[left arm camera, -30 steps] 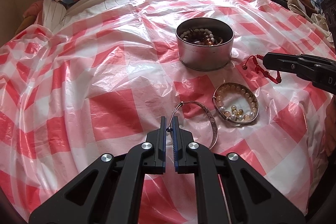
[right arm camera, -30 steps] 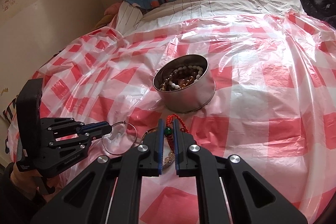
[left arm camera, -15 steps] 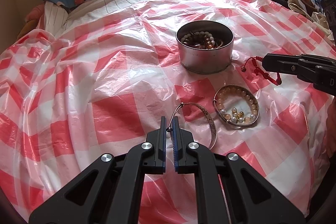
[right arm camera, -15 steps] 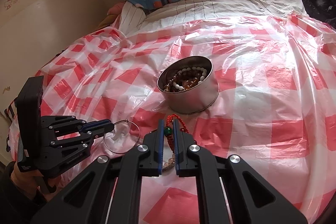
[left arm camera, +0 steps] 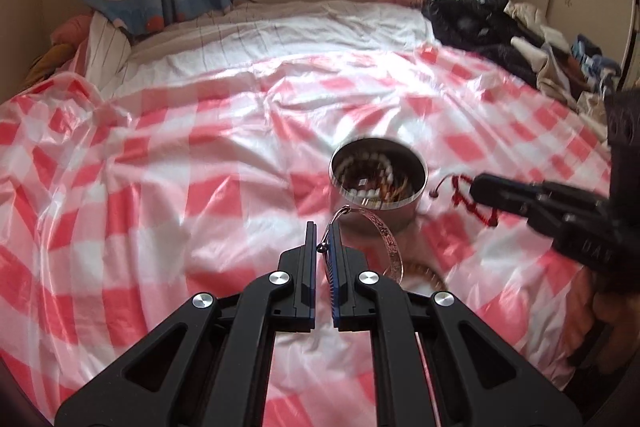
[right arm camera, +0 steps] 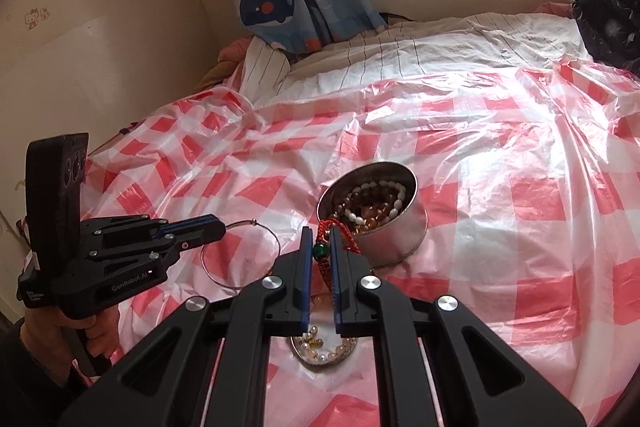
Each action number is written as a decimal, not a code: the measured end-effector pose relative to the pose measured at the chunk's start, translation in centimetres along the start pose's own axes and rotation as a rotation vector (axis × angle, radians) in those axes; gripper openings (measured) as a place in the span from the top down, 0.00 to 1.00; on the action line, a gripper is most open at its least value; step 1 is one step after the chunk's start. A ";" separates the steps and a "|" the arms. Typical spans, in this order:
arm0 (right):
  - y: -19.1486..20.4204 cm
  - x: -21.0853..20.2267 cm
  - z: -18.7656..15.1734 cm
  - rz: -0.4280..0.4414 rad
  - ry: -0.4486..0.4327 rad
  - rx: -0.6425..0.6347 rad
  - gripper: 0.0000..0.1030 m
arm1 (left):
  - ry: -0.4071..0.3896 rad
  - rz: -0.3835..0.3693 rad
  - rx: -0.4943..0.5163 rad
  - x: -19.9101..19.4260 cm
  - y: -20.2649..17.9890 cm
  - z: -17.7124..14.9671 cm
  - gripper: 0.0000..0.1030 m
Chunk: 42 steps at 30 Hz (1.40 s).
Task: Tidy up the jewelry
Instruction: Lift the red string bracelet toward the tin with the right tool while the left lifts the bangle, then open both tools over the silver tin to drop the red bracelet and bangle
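1. The left gripper (left arm camera: 323, 247) has its fingers nipped narrow on the silver bangle (left arm camera: 384, 239), holding it clear above the bed's red-and-white checked sheet (left arm camera: 160, 187).
2. The bangle hangs rightward from the fingers, its ring nearly edge-on in the left wrist view.
3. The right gripper (right arm camera: 320, 249) is clamped on the red cord bracelet (right arm camera: 340, 231), which runs lengthwise along its fingers.
4. The round metal tin (right arm camera: 384, 227) of beads stands just beyond both.
5. A beaded ring (right arm camera: 320, 355) lies near, under the right gripper.
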State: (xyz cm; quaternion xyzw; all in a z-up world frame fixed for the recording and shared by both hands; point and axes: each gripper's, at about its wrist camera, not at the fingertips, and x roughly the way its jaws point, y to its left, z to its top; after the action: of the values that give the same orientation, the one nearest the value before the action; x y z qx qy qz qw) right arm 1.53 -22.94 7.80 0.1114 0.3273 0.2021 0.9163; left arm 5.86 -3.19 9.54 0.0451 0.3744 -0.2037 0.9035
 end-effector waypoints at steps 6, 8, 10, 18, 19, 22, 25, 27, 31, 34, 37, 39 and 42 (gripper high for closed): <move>-1.3 -0.3 2.1 -0.009 -0.051 0.022 0.91 | -0.031 -0.045 -0.011 2.8 -1.3 4.3 0.95; -1.5 -0.1 2.9 -0.007 -0.061 0.020 0.91 | -0.022 -0.058 -0.035 4.9 -1.7 5.2 0.95; -1.5 0.5 3.7 -0.007 -0.070 0.006 0.91 | 0.034 -0.041 -0.027 7.9 -2.0 5.4 0.94; -3.5 5.7 4.4 -0.090 0.052 0.016 0.55 | 0.070 0.033 -0.042 7.0 0.2 2.0 0.71; -3.6 5.2 4.3 -0.099 0.050 0.015 0.56 | 0.078 0.035 -0.038 6.6 0.3 1.3 0.70; -3.8 3.5 4.0 -0.125 0.012 0.019 0.55 | 0.094 0.056 -0.035 6.2 0.7 0.4 0.68; -4.4 2.7 3.9 -0.138 0.010 0.053 0.52 | 0.067 0.071 -0.062 6.0 1.2 1.3 0.63; -4.8 2.1 3.3 -0.137 0.006 0.076 0.50 | 0.034 0.098 -0.064 6.1 1.1 2.4 0.58; -5.8 2.0 2.7 -0.132 0.025 0.114 0.49 | 0.044 0.179 -0.030 8.8 0.5 4.6 0.58; -5.6 2.0 2.8 -0.124 0.020 0.106 0.46 | 0.125 0.201 0.042 11.9 -0.7 4.7 0.61; -5.5 2.0 2.8 -0.113 0.024 0.106 0.45 | 0.141 0.254 0.131 12.8 -2.3 4.2 0.66; -5.5 1.9 2.8 -0.111 0.020 0.106 0.45 | 0.141 0.234 0.101 12.3 -1.8 4.3 0.66; -5.5 1.8 2.9 -0.112 0.019 0.109 0.44 | 0.080 0.278 0.099 10.9 -1.5 4.8 0.65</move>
State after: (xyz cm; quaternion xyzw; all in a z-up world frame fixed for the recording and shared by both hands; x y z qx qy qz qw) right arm 6.26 -27.24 7.14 0.1406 0.3522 0.1335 0.9156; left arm 15.33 -9.37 5.48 0.1490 0.3899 -0.0931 0.9039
